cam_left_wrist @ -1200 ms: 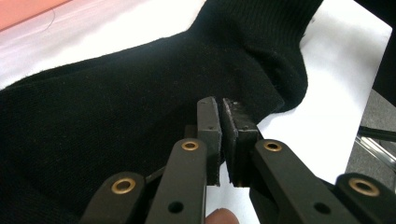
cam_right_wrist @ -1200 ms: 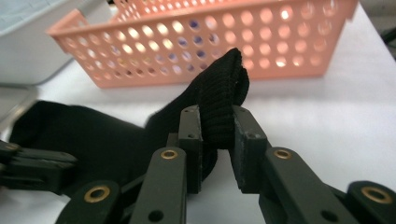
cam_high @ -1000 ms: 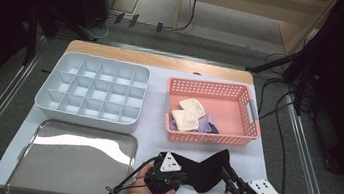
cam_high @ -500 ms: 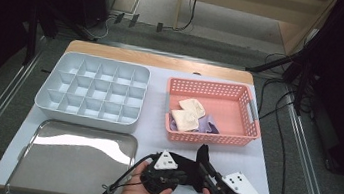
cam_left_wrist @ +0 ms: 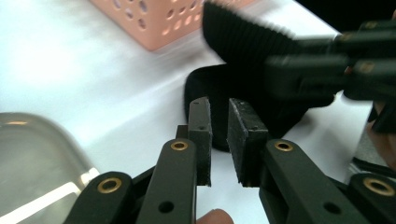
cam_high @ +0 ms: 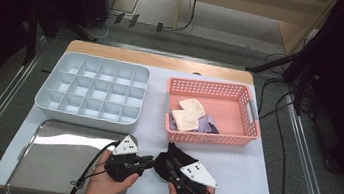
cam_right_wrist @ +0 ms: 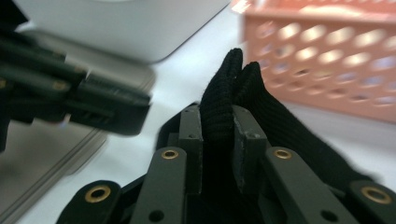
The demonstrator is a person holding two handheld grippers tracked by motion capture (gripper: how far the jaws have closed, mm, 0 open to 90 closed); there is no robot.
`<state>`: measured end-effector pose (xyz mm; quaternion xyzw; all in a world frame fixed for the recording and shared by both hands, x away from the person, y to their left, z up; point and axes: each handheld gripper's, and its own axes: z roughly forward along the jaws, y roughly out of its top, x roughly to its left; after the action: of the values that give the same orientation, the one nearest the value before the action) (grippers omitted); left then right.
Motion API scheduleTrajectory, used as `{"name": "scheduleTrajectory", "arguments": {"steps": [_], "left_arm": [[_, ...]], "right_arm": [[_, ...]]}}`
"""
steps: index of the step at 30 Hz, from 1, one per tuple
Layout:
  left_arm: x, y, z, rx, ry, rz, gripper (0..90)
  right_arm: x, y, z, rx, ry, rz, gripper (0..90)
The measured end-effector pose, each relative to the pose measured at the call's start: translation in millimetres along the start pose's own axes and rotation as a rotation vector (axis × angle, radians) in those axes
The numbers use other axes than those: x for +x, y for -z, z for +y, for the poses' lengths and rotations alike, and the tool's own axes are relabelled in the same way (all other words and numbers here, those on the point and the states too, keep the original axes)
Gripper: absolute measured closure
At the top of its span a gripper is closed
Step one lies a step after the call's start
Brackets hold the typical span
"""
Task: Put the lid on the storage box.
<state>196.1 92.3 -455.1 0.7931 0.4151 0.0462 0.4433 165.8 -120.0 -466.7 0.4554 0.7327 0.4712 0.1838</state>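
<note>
A black knitted cloth (cam_high: 175, 159) lies bunched near the table's front edge, just below the pink basket (cam_high: 211, 87). My right gripper (cam_high: 169, 163) is shut on it; in the right gripper view a fold of the cloth (cam_right_wrist: 233, 84) stands up between the pads of that gripper (cam_right_wrist: 218, 114). My left gripper (cam_high: 150, 163) points right at the cloth from close by. In the left gripper view the jaws of that gripper (cam_left_wrist: 218, 107) stand a narrow gap apart with nothing between them, and the cloth (cam_left_wrist: 219, 79) lies just past the tips.
The basket holds two cream folded pieces (cam_high: 187, 114) and a purple one (cam_high: 208, 125). A white compartment tray (cam_high: 92, 91) sits at the back left. A shiny metal tray (cam_high: 53, 157) lies at the front left, under the left hand.
Both hands have moved left along the front edge. The cloth, earlier spread between the two grippers, is now bunched at the right gripper, and the left jaws are off it.
</note>
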Motion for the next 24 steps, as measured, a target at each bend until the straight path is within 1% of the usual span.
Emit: {"name": "scheduleTrajectory", "arguments": {"steps": [1,2,4,5,6,8,9,10,12,13,15,16,17,18,19,21,23,24], "left_arm": [[1.5,0.0,-0.1,-0.001,0.000,0.009,79.9],[2.8,-0.4,-0.3,0.001,0.006,0.009,80.0],[5.2,-1.1,-0.4,0.004,0.011,0.011,79.6],[6.0,-1.2,-0.4,0.006,0.010,0.019,79.4],[7.1,-1.4,-0.7,0.006,0.009,0.018,79.1],[8.8,-1.9,-1.6,0.005,0.019,0.018,79.0],[9.7,-2.5,-2.2,0.007,0.017,0.022,78.9],[9.8,-3.3,-2.7,0.006,0.025,0.026,78.7],[10.5,-3.9,-3.1,0.007,0.025,0.025,78.5],[10.3,-4.0,-3.0,0.006,0.025,0.025,78.4],[10.0,-4.4,-2.7,0.005,0.024,0.023,78.4],[9.4,-5.1,-2.6,0.004,0.024,0.026,78.4],[9.1,-6.1,-2.7,0.007,0.023,0.025,78.4],[8.6,-7.4,-2.9,0.010,0.018,0.025,78.4],[7.8,-8.6,-3.1,0.012,0.020,0.024,78.4],[6.7,-10.2,-3.4,0.018,0.012,0.022,78.4],[5.5,-11.2,-3.9,0.022,0.007,0.017,78.4],[5.2,-11.7,-4.2,0.022,0.006,0.016,78.4]], "right_arm": [[3.1,-3.7,-2.5,0.014,0.008,0.011,76.6],[4.9,-6.9,-5.2,0.027,0.016,0.027,74.2],[5.9,-10.2,-9.5,0.047,0.003,0.082,61.6],[5.6,-8.4,-10.5,0.040,0.000,0.104,55.3],[4.8,-4.2,-10.5,0.035,-0.002,0.115,51.3],[-0.2,9.0,-8.7,0.009,-0.016,0.126,48.6],[-4.3,16.7,-7.2,-0.012,-0.029,0.123,48.4],[-8.8,24.7,-5.5,-0.030,-0.039,0.116,48.4],[-19.2,39.8,-3.8,-0.054,-0.054,0.087,48.4],[-25.6,46.0,-4.3,-0.061,-0.065,0.060,48.6],[-39.9,54.9,-8.1,-0.057,-0.107,-0.007,49.5],[-48.3,56.7,-11.2,-0.054,-0.135,-0.036,49.8],[-55.5,57.5,-14.9,-0.045,-0.177,-0.055,49.8],[-61.6,55.7,-18.6,-0.038,-0.205,-0.061,49.8],[-64.5,52.7,-21.8,-0.015,-0.236,-0.064,49.7],[-66.4,43.7,-27.1,0.016,-0.248,-0.045,50.4],[-64.4,35.3,-30.1,0.046,-0.267,-0.012,52.2],[-63.1,32.6,-31.1,0.052,-0.270,0.000,54.6]]}}
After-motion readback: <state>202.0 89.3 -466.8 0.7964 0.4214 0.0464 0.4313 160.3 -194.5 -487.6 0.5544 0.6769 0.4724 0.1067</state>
